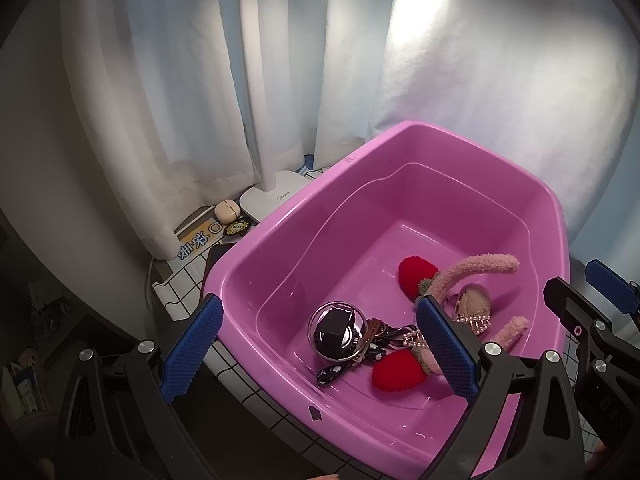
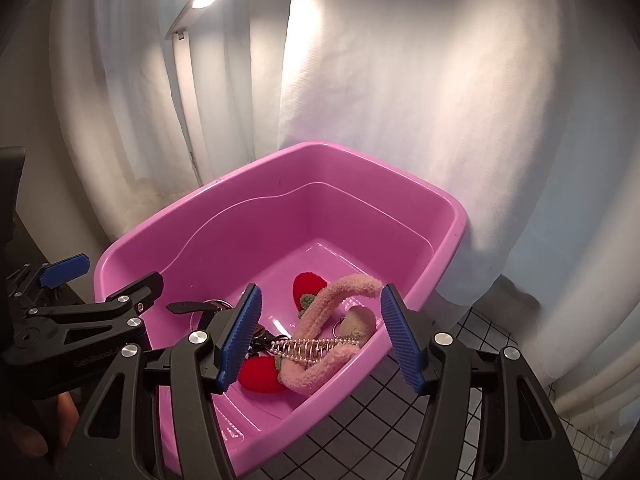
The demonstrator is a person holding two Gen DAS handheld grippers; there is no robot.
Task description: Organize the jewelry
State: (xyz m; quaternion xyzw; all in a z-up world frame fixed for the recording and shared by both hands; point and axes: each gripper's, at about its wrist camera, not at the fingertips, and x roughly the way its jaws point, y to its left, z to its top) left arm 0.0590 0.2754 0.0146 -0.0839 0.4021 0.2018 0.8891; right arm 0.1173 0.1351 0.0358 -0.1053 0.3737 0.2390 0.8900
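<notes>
A pink plastic tub [image 1: 420, 148] [image 2: 280, 160] stands on a white grid-patterned cloth. Inside lie a fuzzy pink headband [image 1: 476, 264] [image 2: 320, 312] with two red pompoms [image 1: 400, 372] [image 2: 258, 374], a pearl hair clip [image 1: 476, 320] [image 2: 312, 346], a clear ball with a black object inside [image 1: 338, 330], and a black-and-white ribbon with metal clips [image 1: 374, 346]. My left gripper [image 1: 320, 344] is open and empty above the tub's near left corner. My right gripper [image 2: 320, 336] is open and empty above the headband; it also shows at the right in the left wrist view [image 1: 580, 296].
A white desk lamp [image 1: 268, 196] stands behind the tub's left side, with a small cream case [image 1: 227, 210], a dark badge [image 1: 239, 227] and a printed card [image 1: 200, 240] beside it. White curtains [image 2: 400, 80] hang behind. The table's dark edge runs at the lower left.
</notes>
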